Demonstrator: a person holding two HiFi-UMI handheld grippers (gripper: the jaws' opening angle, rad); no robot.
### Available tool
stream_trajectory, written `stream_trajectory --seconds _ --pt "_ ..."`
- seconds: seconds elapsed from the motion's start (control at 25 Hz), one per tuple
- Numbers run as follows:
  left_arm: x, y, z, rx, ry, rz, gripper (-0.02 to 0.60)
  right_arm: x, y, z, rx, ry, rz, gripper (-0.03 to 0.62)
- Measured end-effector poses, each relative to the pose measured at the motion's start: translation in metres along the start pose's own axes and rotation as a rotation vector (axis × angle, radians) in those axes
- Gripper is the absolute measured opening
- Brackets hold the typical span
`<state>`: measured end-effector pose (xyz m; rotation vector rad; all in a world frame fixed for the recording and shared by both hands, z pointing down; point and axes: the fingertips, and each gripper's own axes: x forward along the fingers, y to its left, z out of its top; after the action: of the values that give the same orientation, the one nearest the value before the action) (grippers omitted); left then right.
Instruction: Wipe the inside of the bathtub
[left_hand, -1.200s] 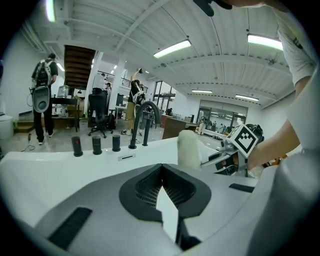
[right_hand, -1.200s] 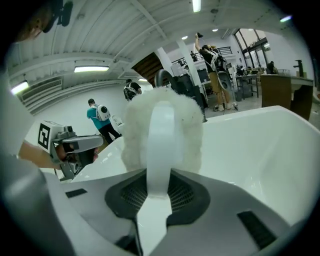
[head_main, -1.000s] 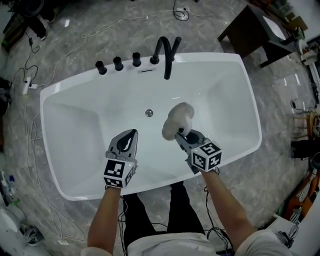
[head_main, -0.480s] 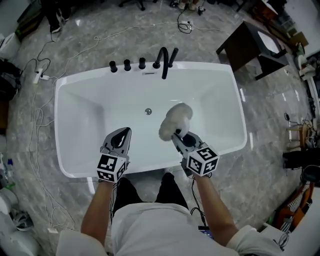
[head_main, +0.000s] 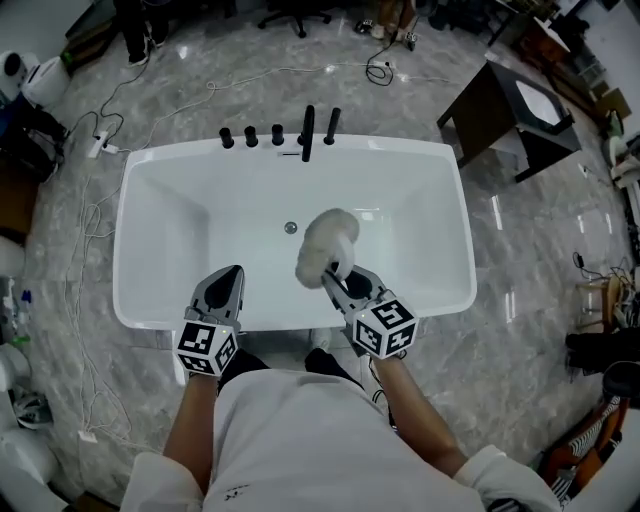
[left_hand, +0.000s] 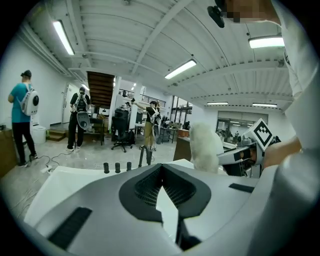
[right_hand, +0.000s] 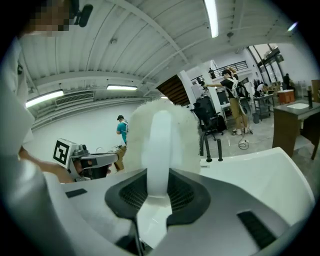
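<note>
I am clamping right gripper (head_main: 337, 277) on fluffy brush (head_main: 326, 245) handle, head poised mid-frame over bathtub (head_main: 400, 190) to wipe; left gripper (head_main: 226, 283) pinched together, empty

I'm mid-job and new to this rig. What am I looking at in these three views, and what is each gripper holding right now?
There is no robot arm here. A person stands at a white bathtub with a two-jaw gripper in each hand. The head view comes from a camera on the person's head, looking steeply down. The other two views come from cameras riding on each gripper, looking along its jaws. The marker cubes are part of the grippers.

The left gripper has its jaws together with nothing between them, by the tub's near rim. The right gripper is clamped on the white handle of a fluffy white wiping head, held over the tub's inside near the drain. Black taps stand on the far rim.
</note>
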<state>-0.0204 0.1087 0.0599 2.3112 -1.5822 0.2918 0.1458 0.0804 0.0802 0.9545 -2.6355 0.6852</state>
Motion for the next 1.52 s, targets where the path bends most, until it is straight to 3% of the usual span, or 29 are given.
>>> stream_trajectory --seconds 0.16,0.36,0.72,0.96,1.24,1.52 --pt "-0.011 -0.034 0.007 -0.008 -0.026 0.036 0.011 -0.027 0.0 0.007 -0.045 -0.003 0.061 0.098" --pt "-0.014 -0.055 0.008 -0.011 -0.05 0.025 0.011 -0.048 -0.004 0.009 -0.109 -0.016 0.022 0.098" --pt "-0.041 -0.057 0.021 0.042 -0.094 -0.067 0.011 -0.07 0.029 0.017 -0.131 -0.07 -0.057 0.098" --pt "-0.076 -0.049 0.001 0.02 -0.086 -0.12 0.011 -0.08 0.07 0.003 -0.108 -0.094 -0.109 0.098" --pt "-0.11 -0.035 0.003 0.055 -0.106 -0.191 0.011 -0.073 0.121 -0.012 -0.092 -0.112 -0.157 0.098" --pt "-0.12 -0.034 0.014 0.07 -0.12 -0.218 0.011 -0.072 0.142 -0.005 -0.115 -0.126 -0.16 0.098"
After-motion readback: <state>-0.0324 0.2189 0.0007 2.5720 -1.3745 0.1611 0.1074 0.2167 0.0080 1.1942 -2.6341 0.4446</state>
